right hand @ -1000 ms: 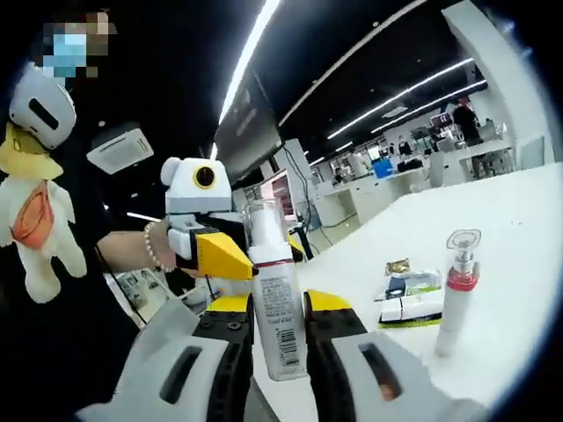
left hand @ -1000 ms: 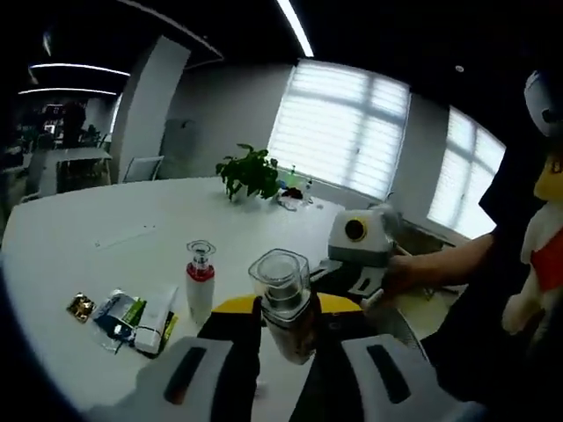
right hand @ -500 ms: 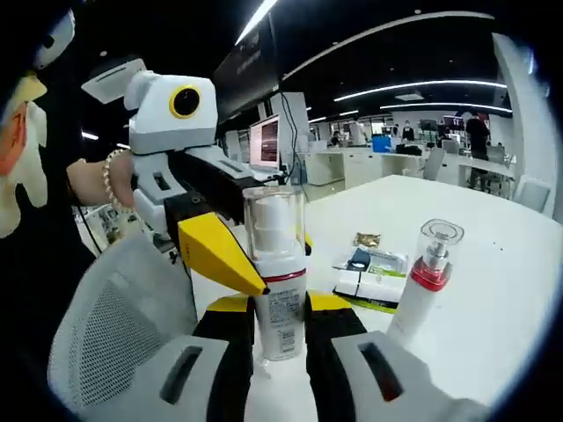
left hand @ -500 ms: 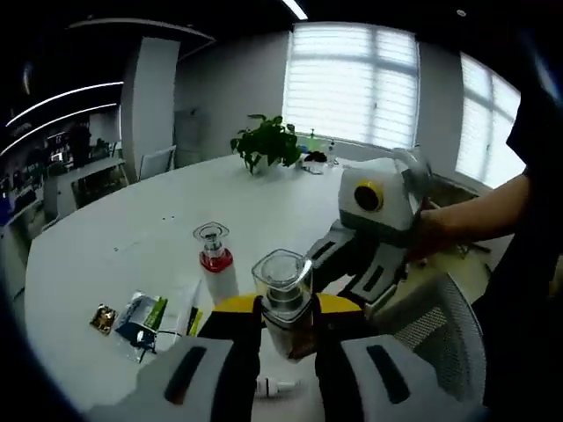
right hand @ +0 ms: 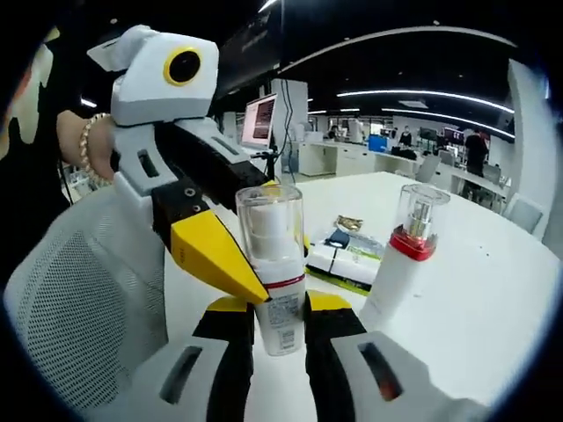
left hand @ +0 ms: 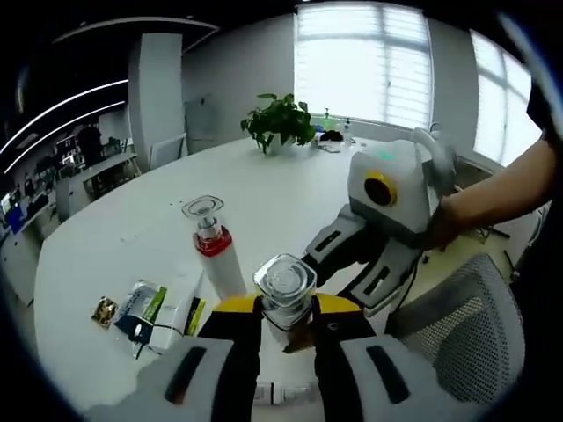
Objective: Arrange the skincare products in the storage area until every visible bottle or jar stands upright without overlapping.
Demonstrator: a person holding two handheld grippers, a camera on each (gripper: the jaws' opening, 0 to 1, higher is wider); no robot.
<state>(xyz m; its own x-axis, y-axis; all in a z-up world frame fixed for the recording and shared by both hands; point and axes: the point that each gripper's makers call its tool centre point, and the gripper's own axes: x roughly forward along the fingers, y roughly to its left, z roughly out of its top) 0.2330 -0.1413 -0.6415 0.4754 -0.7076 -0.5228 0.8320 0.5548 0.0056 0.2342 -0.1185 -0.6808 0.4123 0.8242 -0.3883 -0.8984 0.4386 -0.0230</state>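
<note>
Clear-capped pump bottle (right hand: 271,264) upright, clamped by both the right gripper (right hand: 272,338) and left gripper (left hand: 283,330) over the white table (left hand: 114,255); red-collared bottle (right hand: 403,259) stands just right; sachets (left hand: 145,308) lie flat far left; placement pending.

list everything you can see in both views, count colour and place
pump bottle: 1, white with clear cap, held between both claws
second pump bottle: 1, white with red collar and clear cap, upright on the table
boxes and sachets: a small pile, white, green and blue, flat beside the red-collared bottle
gold sachet: 1, at the pile's outer end
potted plant: 1, green, far side of the table
table: 1, white, round
mesh chair: 1, grey, at the table edge
left claw: shut on the bottle
right claw: shut on the bottle
person's hand: on the right claw's handle
</note>
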